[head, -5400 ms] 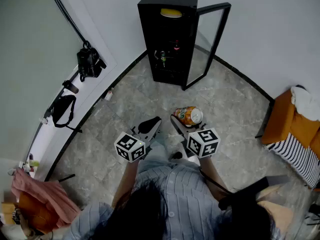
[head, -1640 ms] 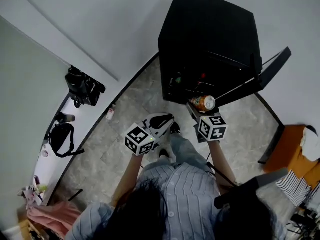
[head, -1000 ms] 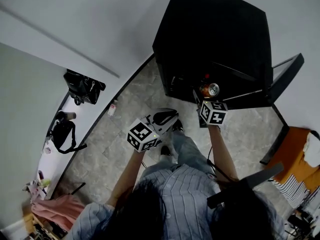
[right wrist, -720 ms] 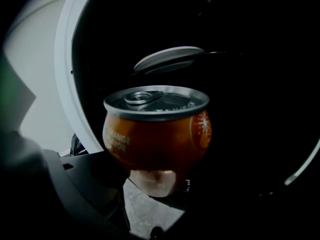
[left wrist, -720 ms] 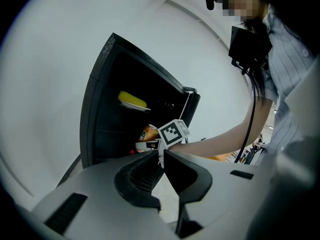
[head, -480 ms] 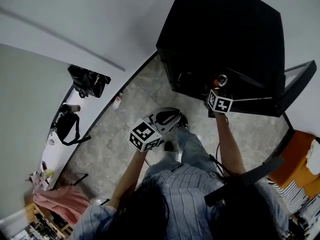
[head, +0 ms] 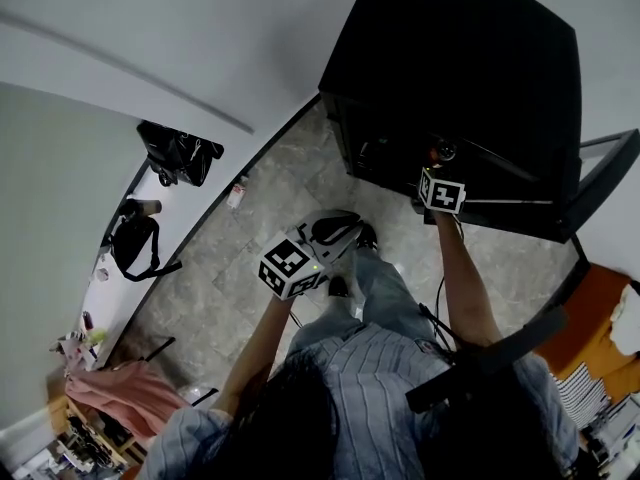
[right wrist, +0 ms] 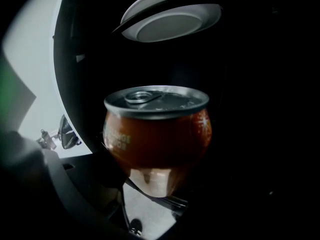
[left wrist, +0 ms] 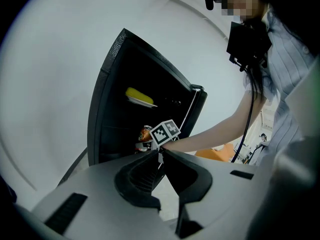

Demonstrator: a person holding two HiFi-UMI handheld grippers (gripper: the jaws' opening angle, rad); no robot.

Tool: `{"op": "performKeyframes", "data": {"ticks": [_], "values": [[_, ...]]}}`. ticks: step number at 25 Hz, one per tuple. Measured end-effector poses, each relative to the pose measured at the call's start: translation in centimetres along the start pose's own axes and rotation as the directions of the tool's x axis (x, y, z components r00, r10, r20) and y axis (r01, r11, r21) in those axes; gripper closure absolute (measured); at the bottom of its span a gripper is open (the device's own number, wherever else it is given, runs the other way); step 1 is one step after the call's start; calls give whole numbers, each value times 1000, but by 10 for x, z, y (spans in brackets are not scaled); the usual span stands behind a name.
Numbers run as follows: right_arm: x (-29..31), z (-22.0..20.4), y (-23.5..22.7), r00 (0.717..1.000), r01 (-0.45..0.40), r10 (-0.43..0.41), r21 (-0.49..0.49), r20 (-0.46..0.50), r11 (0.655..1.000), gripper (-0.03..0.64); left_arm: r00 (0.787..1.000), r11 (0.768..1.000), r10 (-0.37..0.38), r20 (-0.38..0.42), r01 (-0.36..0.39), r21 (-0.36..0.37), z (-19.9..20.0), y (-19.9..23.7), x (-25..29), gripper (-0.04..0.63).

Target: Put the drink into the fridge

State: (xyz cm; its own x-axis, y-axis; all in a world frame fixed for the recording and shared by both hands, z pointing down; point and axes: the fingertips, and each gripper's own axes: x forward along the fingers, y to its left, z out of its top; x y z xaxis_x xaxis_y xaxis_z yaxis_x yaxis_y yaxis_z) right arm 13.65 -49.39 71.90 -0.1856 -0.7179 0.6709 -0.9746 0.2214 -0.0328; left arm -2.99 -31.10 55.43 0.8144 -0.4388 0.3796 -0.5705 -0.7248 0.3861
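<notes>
The drink is an orange can point(right wrist: 157, 134) standing upright, with my right gripper point(right wrist: 155, 176) shut on its lower part. In the head view the can point(head: 440, 153) sits just inside the opening of the black fridge point(head: 470, 58), with the right gripper's marker cube point(head: 441, 191) right behind it. The left gripper view shows the can point(left wrist: 145, 133) at a middle shelf of the fridge point(left wrist: 115, 109). My left gripper point(head: 338, 230) hangs shut and empty over the floor, well short of the fridge, its fingertips point(left wrist: 160, 155) meeting.
The fridge's glass door point(head: 605, 168) stands open to the right. A plate point(right wrist: 172, 19) lies on the shelf above the can. Black bags point(head: 180, 153) rest on the ledge at left. An orange seat point(head: 600, 308) is at right. A pink cloth point(head: 105, 388) lies lower left.
My right gripper has carried the can forward from in front of the fridge into its opening. The left gripper has stayed shut and nearly still.
</notes>
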Motion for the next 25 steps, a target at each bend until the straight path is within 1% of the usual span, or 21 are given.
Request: {"op": "performKeyframes", "data": {"ticks": [2, 9, 13, 25], "values": [[3, 4, 0, 1000, -3, 3, -22, 7, 1000, 302, 1000, 1000, 6, 1, -6, -7, -1, 1, -1, 554], [11, 10, -5, 999, -25, 26, -41, 30, 999, 302, 1000, 1000, 20, -4, -20, -20, -6, 0, -2, 554], [16, 16, -7, 999, -21, 23, -56, 45, 998, 302, 999, 999, 40, -7, -41, -36, -11, 2, -9, 554], [46, 38, -21, 997, -2, 5, -38, 81, 999, 302, 993, 989, 120, -6, -120, -80, -26, 8, -30, 554]]}}
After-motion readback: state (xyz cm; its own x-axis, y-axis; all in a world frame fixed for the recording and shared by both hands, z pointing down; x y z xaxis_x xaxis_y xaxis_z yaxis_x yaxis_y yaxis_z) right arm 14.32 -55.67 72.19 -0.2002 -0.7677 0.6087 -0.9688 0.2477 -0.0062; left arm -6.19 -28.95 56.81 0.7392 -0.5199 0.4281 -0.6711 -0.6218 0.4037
